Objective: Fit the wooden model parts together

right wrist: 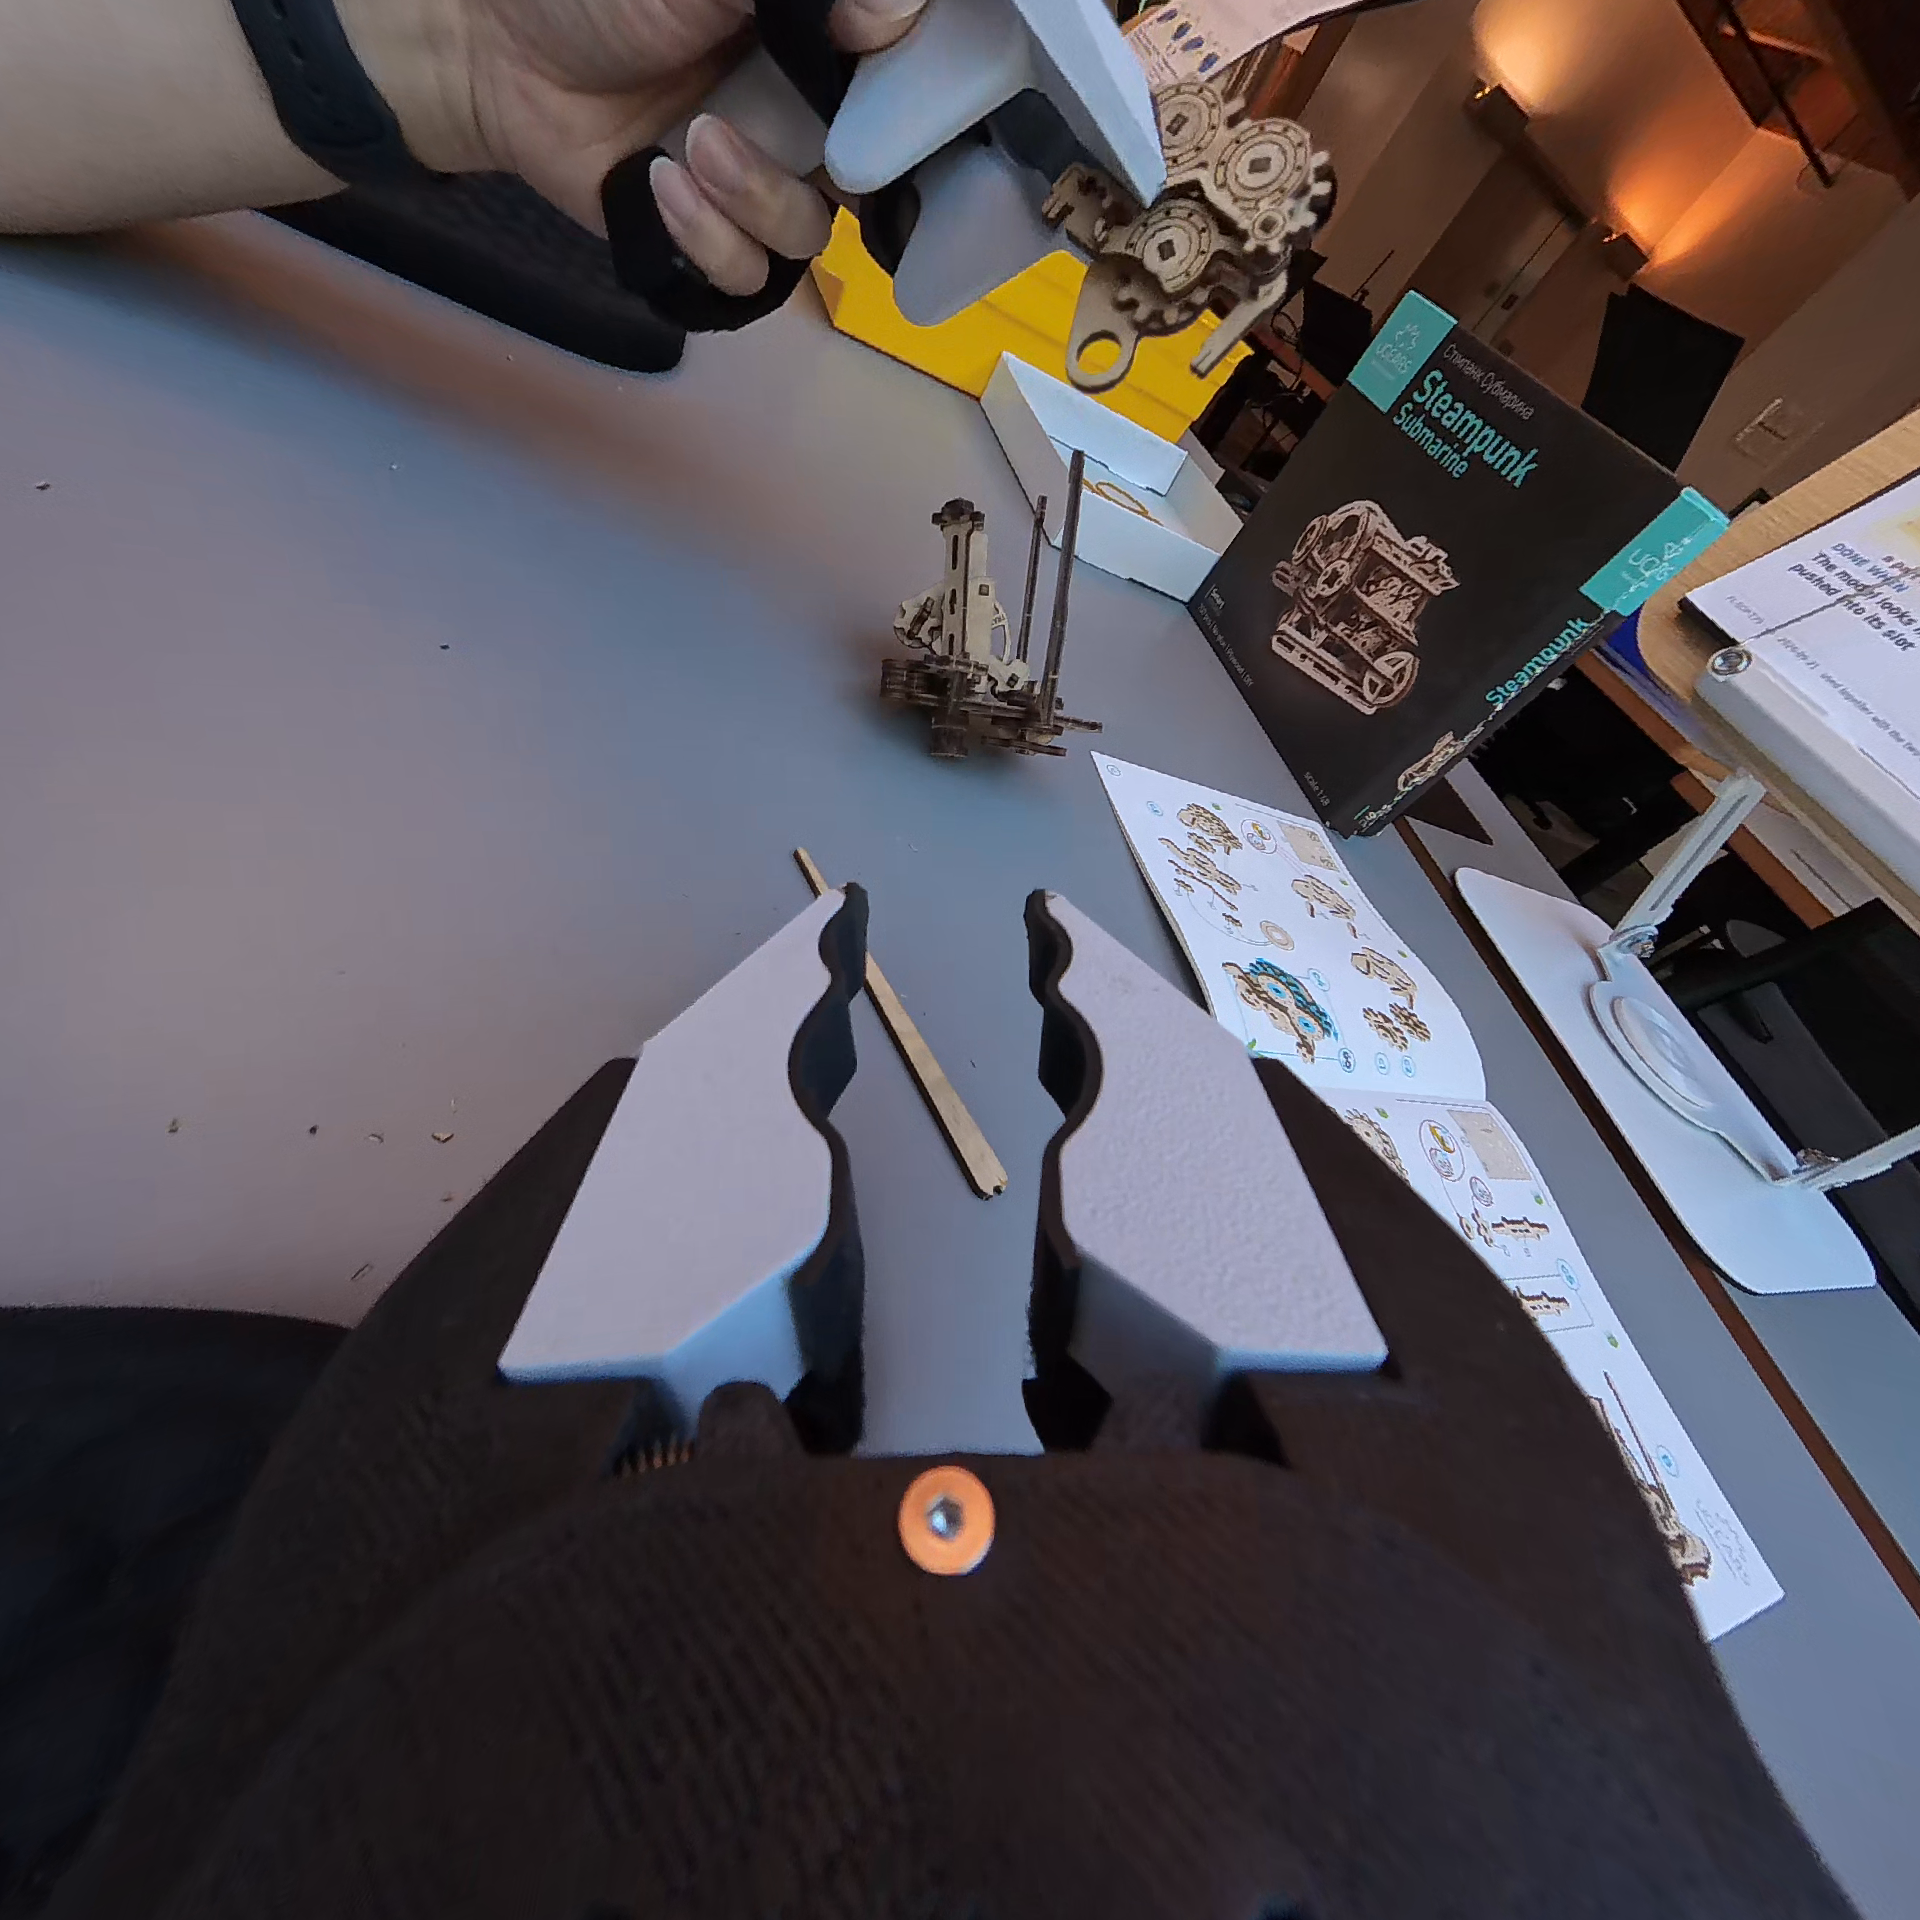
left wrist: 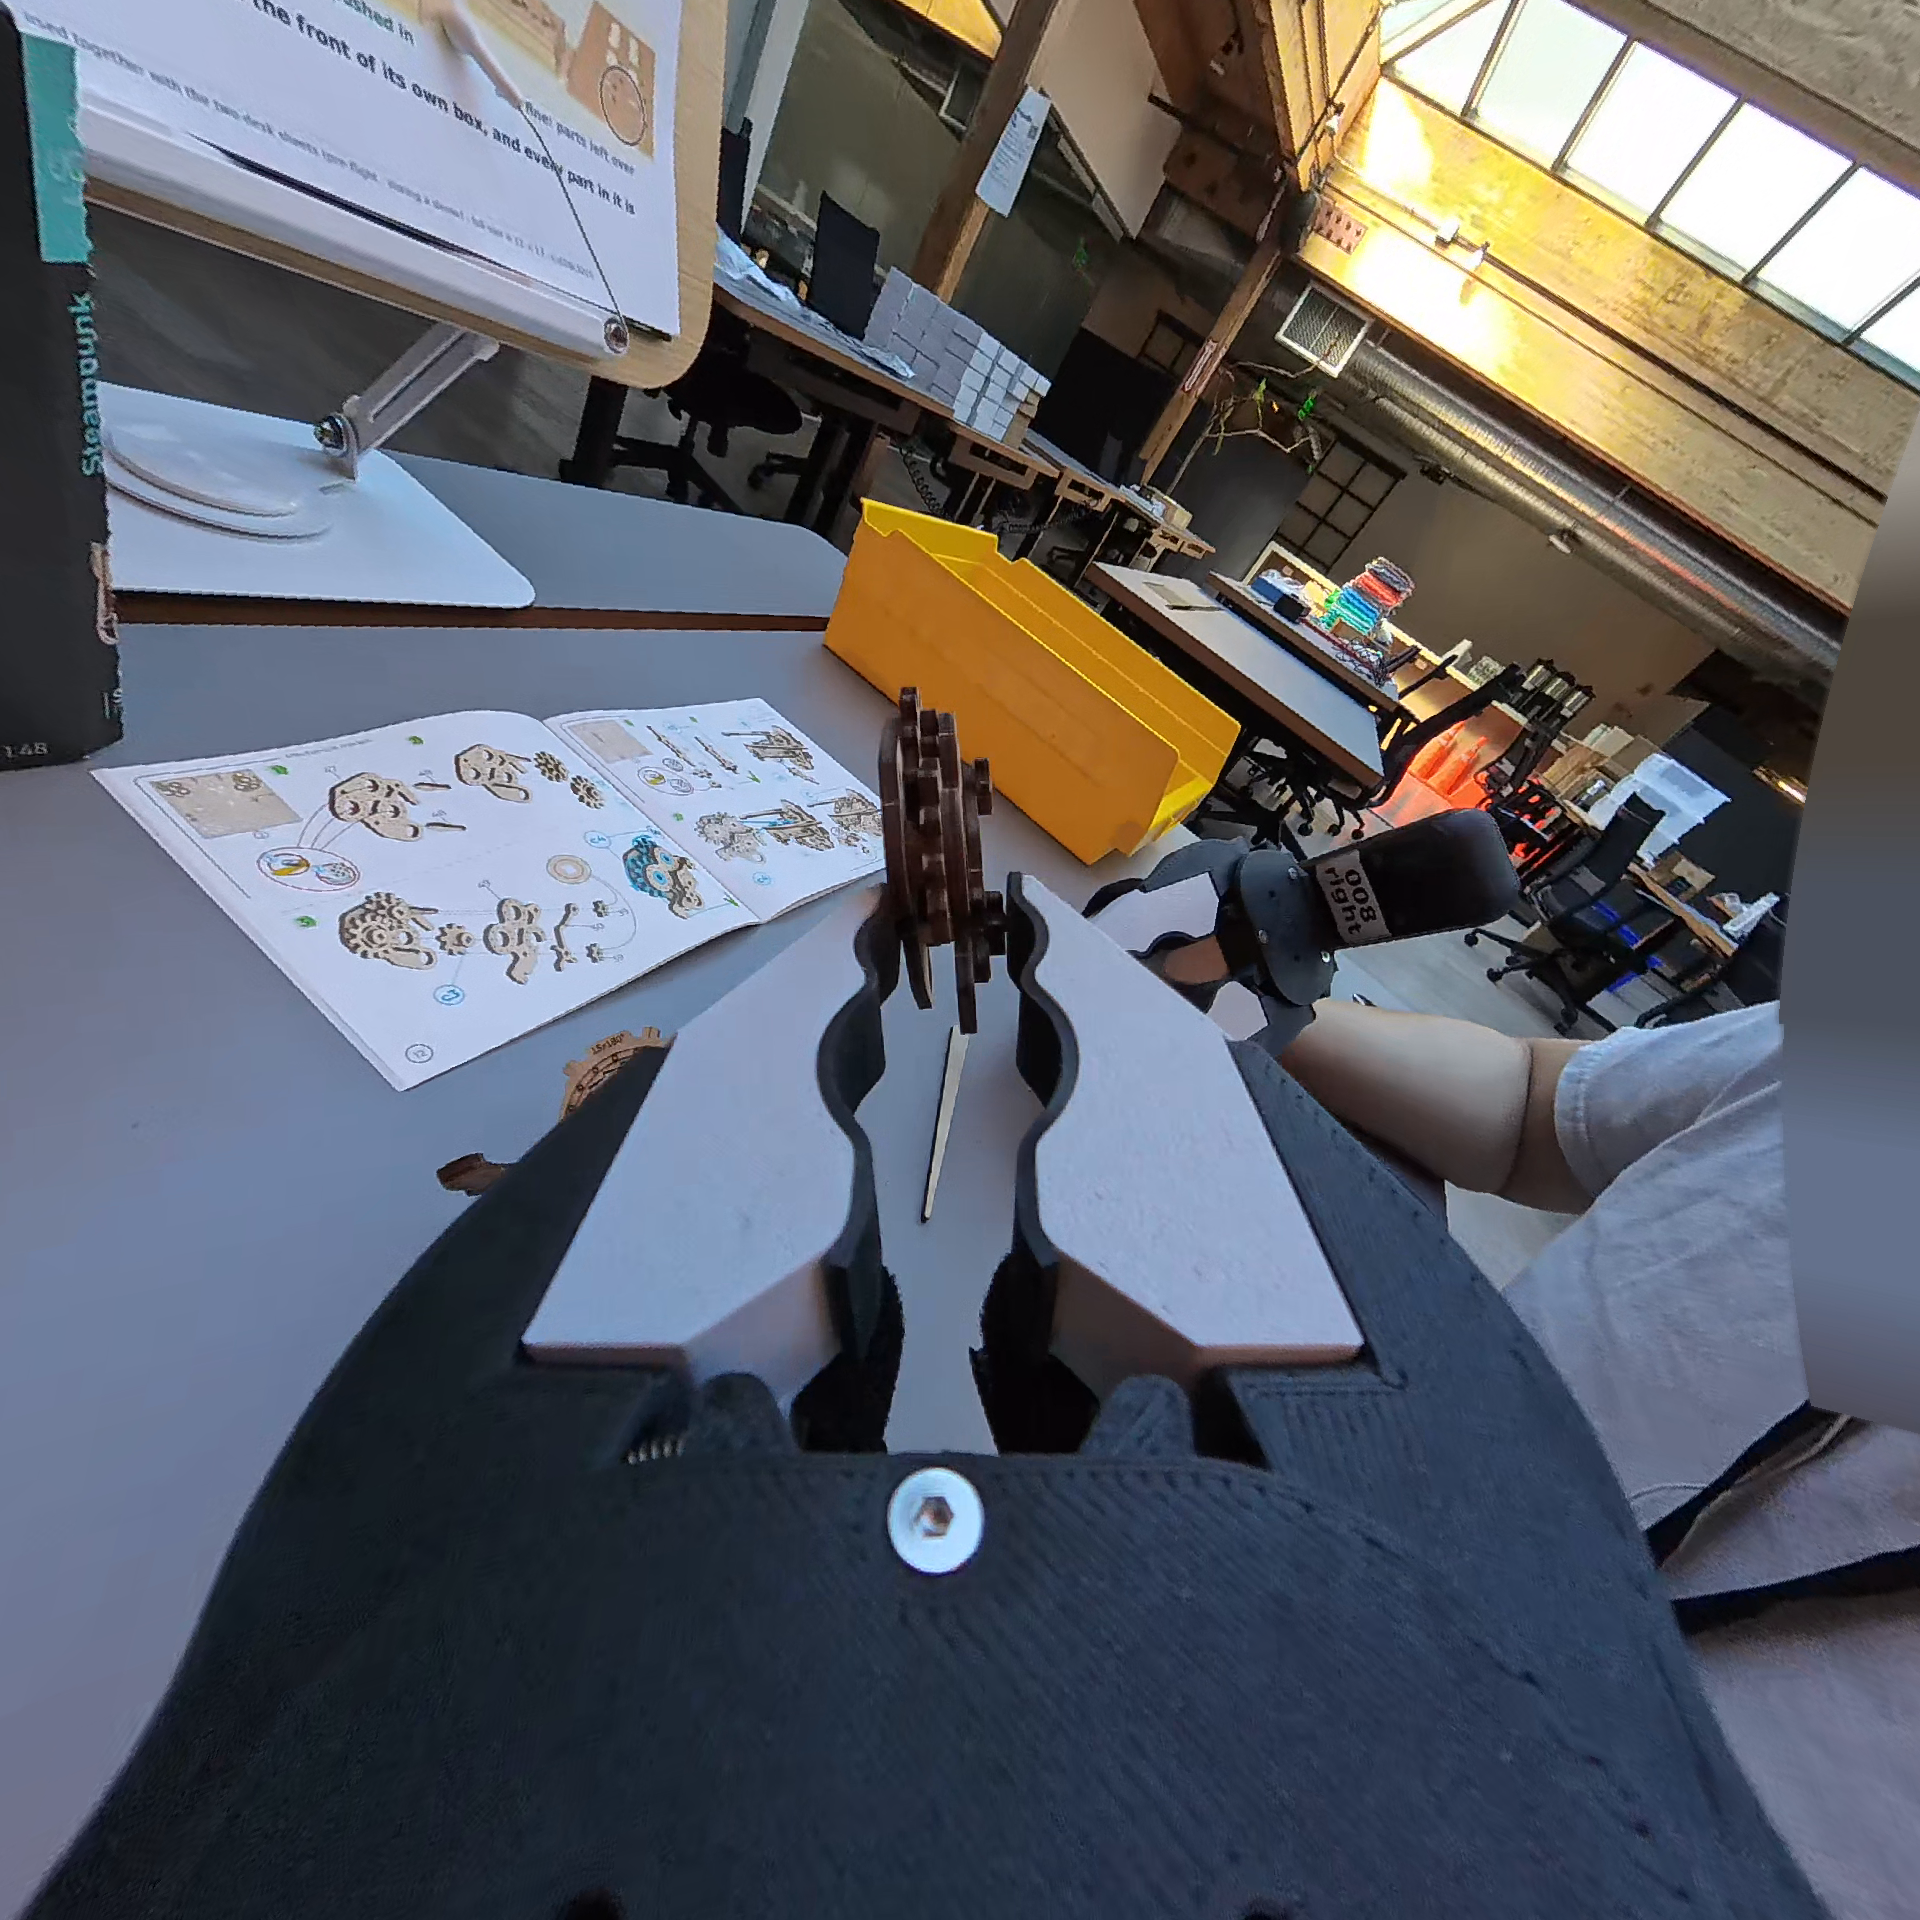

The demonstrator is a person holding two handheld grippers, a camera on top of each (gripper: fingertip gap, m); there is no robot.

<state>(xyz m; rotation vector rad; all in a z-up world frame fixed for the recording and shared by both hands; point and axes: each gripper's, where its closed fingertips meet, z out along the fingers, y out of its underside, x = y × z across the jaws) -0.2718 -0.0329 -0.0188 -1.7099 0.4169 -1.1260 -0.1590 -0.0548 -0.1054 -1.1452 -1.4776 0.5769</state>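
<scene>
Up front, gear assembly (left wrist: 935, 847) between left jaws; stick (right wrist: 900, 1023) under right.

On the worktop (right wrist: 416, 727), a thin stick (right wrist: 914, 1049) lies nearest. Beyond it stands a partly built assembly (right wrist: 977, 665). The open booklet (right wrist: 1340, 997) lies to the right, the box (right wrist: 1455, 582) behind it, and the bin (right wrist: 997, 322) farthest.

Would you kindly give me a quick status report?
Left gripper shut on brown wooden gear assembly. Right gripper open above thin wooden stick. Nothing blocking.
</scene>
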